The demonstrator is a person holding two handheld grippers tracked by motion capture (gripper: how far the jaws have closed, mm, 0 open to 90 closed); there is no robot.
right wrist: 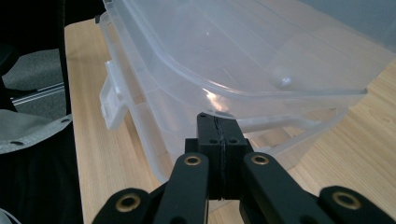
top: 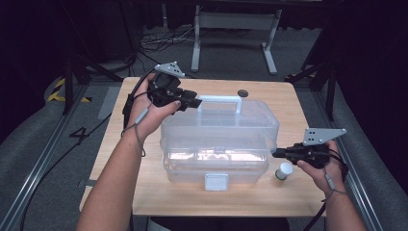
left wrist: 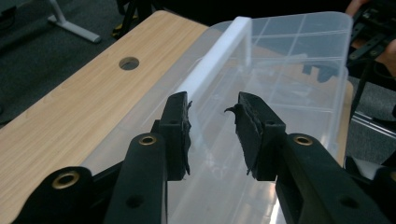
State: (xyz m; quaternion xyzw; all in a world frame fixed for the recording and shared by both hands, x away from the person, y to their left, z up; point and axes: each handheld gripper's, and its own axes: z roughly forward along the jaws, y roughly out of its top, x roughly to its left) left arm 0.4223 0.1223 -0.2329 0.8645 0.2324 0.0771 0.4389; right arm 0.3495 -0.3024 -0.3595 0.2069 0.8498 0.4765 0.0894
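A clear plastic storage box (top: 219, 144) sits in the middle of the pale wood-grain surface (top: 269, 197), its long side facing the person. The box is see-through and glossy, with rounded corners, a domed lid (top: 221, 115) and a shallower base below it; a flat white latch (top: 216, 182) hangs at the middle of the near wall. A white, straight bar handle (top: 222, 99) runs along the top of the lid, and the left tool view shows moulded ribs dividing the lid into panels.

The left tool (top: 191, 102) is held at the box's far left corner, over the lid and close to the left end of the handle. Its matte black jaws stand apart with a clear gap, holding nothing; their rubbery pads (left wrist: 180, 133) look frayed and torn along the edges.

The right tool (top: 275, 152) is at the box's right end, its tip against the rim where lid and base meet. In the right tool view its jaws are pressed flat together with nothing between them, the tip just under the lid's curved lip.

A small round container with a white cap (top: 284, 171) stands on the surface just beside the box's near right corner, below the right tool. A round hole (top: 243, 93) pierces the surface behind the box
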